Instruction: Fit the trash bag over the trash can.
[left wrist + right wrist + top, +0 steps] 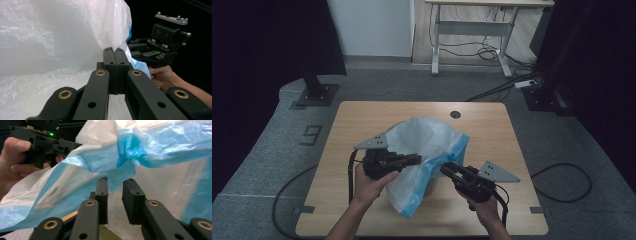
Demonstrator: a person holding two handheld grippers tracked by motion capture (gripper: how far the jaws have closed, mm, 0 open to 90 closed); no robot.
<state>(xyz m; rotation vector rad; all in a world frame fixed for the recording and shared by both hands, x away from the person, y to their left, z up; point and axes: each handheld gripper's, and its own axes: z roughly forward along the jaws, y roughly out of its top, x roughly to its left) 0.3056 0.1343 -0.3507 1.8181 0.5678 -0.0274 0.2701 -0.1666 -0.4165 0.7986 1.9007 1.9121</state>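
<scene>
- Nearest, bottom of high view: two forearms come in, each hand w/ a gripper, both aimed inward at the same thing.
- Left gripper [414,159]: jaws pressed together on a fold of the plastic bag [427,150]. Left gripper view shows the pads flush, w/ the white film running into the seam between them, so it's pinching the bag's wall. Prob. the anchor hand, holding that side up so the bag doesn't slump.
- Right gripper [446,169]: jaws a bit apart, gap visible in right gripper view; film hangs just beyond the tips, nothing clamped that I can see. Looks like it's lining up on the blue rim [130,147], prob. to catch the opposite edge.
- Bag: white translucent film w/ a blue band along the rim, billowed up mid-worktop, between the two grippers; lower end droops toward the near edge. A pale round thing shows just under it near the right gripper – maybe a small bin, can't tell.
- Judgement: w/ one side pinned and the other gripper reaching, the work looks like opening or spreading the bag mouth; risk is thin film slipping or tearing.
- Worktop [362,120]: light wood, bare far half, small round cable hole [455,114] near far edge.
- Farther: grey carpet, a floor marking, black stand bases, another desk w/ cables by the wall.
</scene>
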